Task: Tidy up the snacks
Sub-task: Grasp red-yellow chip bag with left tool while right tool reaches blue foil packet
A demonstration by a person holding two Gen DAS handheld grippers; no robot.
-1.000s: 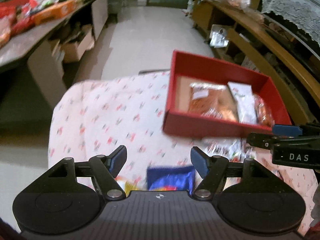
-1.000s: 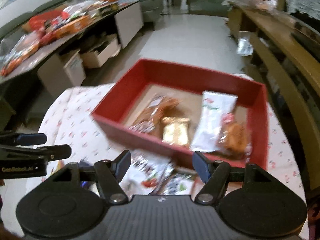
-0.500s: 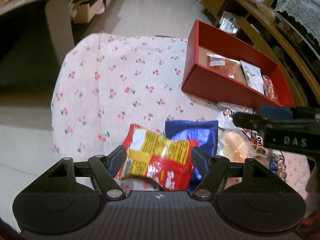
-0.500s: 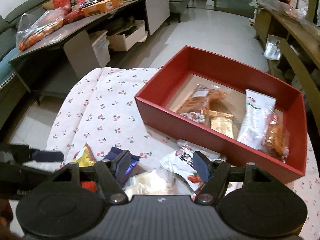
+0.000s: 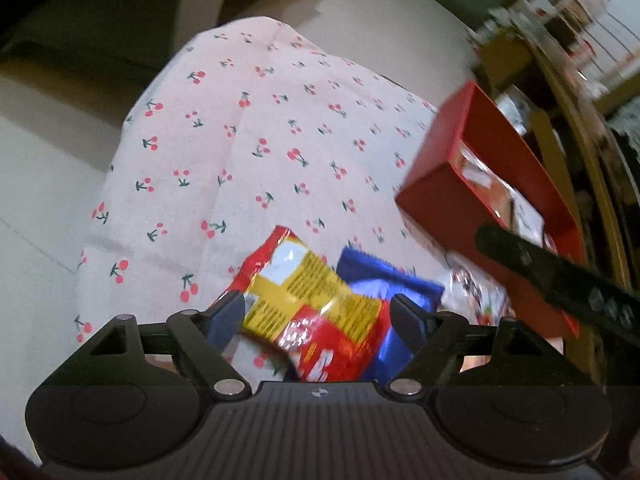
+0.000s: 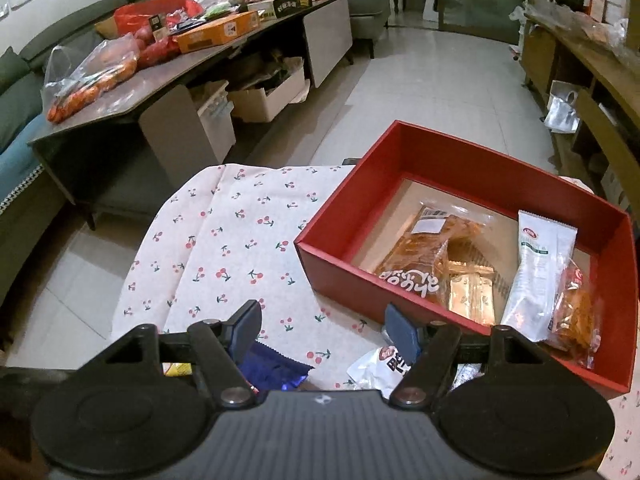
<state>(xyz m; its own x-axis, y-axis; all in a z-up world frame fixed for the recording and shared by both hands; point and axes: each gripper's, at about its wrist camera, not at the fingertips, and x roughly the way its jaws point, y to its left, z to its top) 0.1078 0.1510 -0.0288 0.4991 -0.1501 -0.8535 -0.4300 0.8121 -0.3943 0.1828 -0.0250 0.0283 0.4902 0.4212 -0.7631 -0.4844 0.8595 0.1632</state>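
The left claw (image 5: pixel 318 314) hangs over the near edge of the tabletop (image 5: pixel 248 168), which is covered by a pale cloth printed with cherries, and its jaws are opening. A red and yellow snack packet (image 5: pixel 316 312) lies between the blue fingertips (image 5: pixel 224 318), with space on both sides, so the pads do not press on it. Under that packet sits a blue packet (image 5: pixel 384 284), and just to its right a white packet (image 5: pixel 472 292) shows, blurred. The red box (image 5: pixel 444 196) stands beyond them toward the right, and part of the other tool's black arm crosses in front of its near corner. From the right wrist view, the right claw (image 6: pixel 322 326) has its jaws apart, with bare cloth between them and nothing gripped. The blue packet (image 6: pixel 272 368) pokes out beside its left finger, and the white packet (image 6: pixel 380 368) lies by its right finger, just in front of the red box (image 6: pixel 340 256). Inside the box lie an orange snack bag (image 6: pixel 424 256), a small gold packet (image 6: pixel 472 296), a long white packet (image 6: pixel 536 276) and another orange bag (image 6: pixel 576 312), side by side on the floor of the box. A long side table (image 6: pixel 132 92) strewn with packages stands well behind, to the left.
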